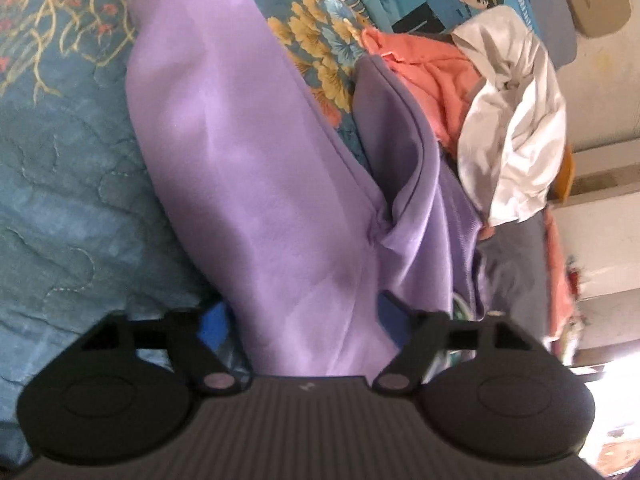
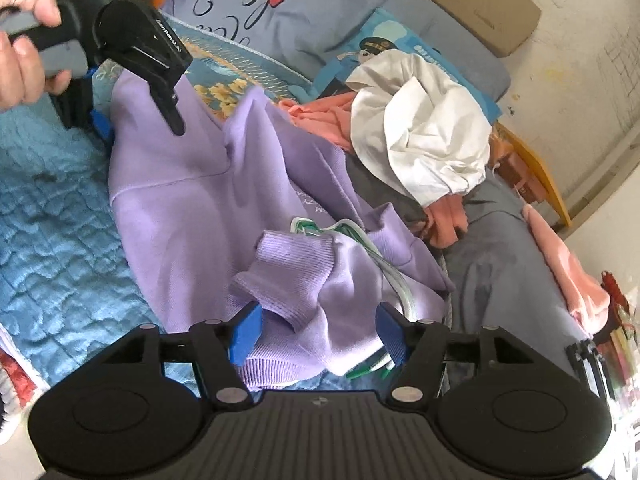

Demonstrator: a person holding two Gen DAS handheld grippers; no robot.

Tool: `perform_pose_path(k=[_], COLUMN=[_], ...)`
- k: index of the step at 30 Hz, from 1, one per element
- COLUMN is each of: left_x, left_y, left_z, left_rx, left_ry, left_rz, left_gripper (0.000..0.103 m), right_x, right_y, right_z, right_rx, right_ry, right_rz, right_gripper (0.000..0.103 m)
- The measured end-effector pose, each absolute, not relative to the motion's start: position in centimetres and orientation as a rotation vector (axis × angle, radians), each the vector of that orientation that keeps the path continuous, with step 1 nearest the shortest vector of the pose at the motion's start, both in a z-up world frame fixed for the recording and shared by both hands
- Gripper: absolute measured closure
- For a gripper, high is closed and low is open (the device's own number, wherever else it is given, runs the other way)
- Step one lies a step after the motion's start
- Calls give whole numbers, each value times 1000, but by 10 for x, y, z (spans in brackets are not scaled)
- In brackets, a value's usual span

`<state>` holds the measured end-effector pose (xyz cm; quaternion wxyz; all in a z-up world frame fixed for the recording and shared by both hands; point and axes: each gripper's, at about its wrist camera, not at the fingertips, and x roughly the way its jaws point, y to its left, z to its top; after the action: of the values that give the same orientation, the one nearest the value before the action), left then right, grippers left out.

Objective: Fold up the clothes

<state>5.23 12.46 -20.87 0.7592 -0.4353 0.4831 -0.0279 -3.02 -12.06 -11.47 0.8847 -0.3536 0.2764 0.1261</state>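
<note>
Left wrist view: blue quilted bedspread (image 1: 60, 200) filled 9 o'clock. Purple sweatshirt (image 1: 248, 168) ran from 12 down to 6, right into the left tongs (image 1: 300, 320). Both blue pads sat partly apart with purple cloth bunched between them; couldn't tell whether they pressed on it. At 2 o'clock lay an orange garment (image 1: 432, 80) with a white garment (image 1: 516, 128) piled on it, touching.

Right wrist view: a hand (image 2: 24, 40) at 10 o'clock held the left tongs' handle, one black finger (image 2: 168, 100) resting on the sweatshirt's upper part. Sweatshirt (image 2: 180, 220) spread across centre on the bedspread (image 2: 48, 248). Right tongs (image 2: 318, 332) at 6 o'clock stood partly open, the ribbed cuff (image 2: 296, 264) and a loose fold lying between the blue pads; contact on either pad unclear. Green-and-white print (image 2: 352, 232) showed just above the cuff. White garment (image 2: 424, 136) at 1 o'clock, over the orange one (image 2: 448, 216). Grey sheet (image 2: 500, 264) at 3 o'clock.
</note>
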Motion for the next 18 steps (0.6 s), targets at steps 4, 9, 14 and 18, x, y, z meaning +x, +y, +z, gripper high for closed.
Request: perform_pose_path(k=[4, 9, 14, 18], left_x=[45, 48, 33, 8], left_y=[126, 122, 134, 161], left_z=[-212, -212, -170, -115], left_rx=[-959, -940, -915, -927], left_ry=[1068, 1048, 843, 650], left_rz=[-39, 6, 40, 62], left_gripper=[89, 98, 98, 98], right_x=[-21, -3, -5, -19], right_y=[-114, -122, -175, -242], right_z=[-130, -120, -54, 3], right_rx=[-802, -627, -197, 134], right_ry=[576, 616, 554, 476], right_rz=[255, 213, 91, 48], right_gripper=[50, 94, 94, 94])
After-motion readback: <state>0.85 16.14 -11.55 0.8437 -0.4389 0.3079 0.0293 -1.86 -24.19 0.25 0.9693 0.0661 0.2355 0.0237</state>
